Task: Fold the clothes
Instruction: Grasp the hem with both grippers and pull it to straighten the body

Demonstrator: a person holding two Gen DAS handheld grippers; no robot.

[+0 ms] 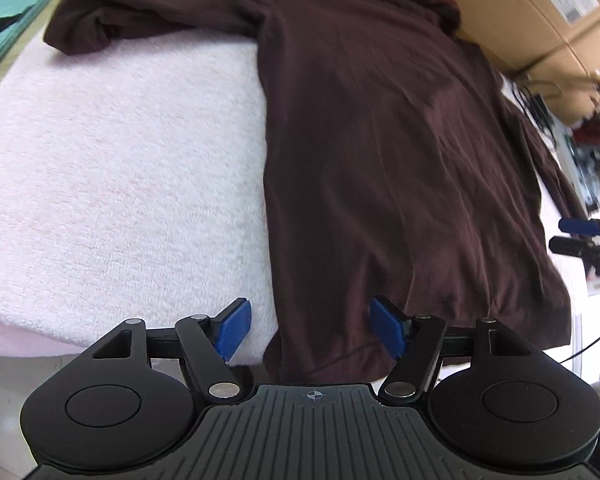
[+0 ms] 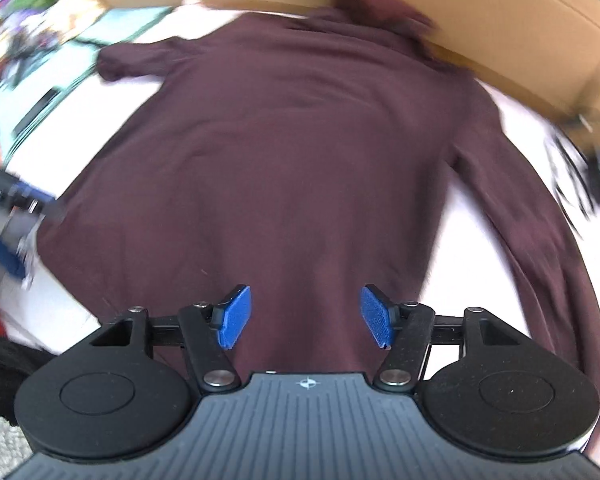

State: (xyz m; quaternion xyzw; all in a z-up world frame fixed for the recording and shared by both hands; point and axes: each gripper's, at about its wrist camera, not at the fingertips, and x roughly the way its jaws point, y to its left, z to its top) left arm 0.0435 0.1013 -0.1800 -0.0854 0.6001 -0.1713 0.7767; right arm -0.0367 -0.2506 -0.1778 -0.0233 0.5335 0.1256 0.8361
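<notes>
Left wrist view showed a maroon shirt [image 1: 380, 152] spread flat on a pink towel [image 1: 120, 160] — both the left gripper [image 1: 311, 330] and right gripper [image 2: 305, 316] hung released, empty, near its hem — folding likely needed a fresh grasp.

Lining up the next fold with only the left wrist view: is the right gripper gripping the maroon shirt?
Observer: No. The right gripper is open over the maroon shirt near its hem, with nothing pinched.
Operator: How does the sleeve on that side lie?
Observer: That long sleeve runs straight down beside the body, with a strip of pink towel showing between them.
</notes>
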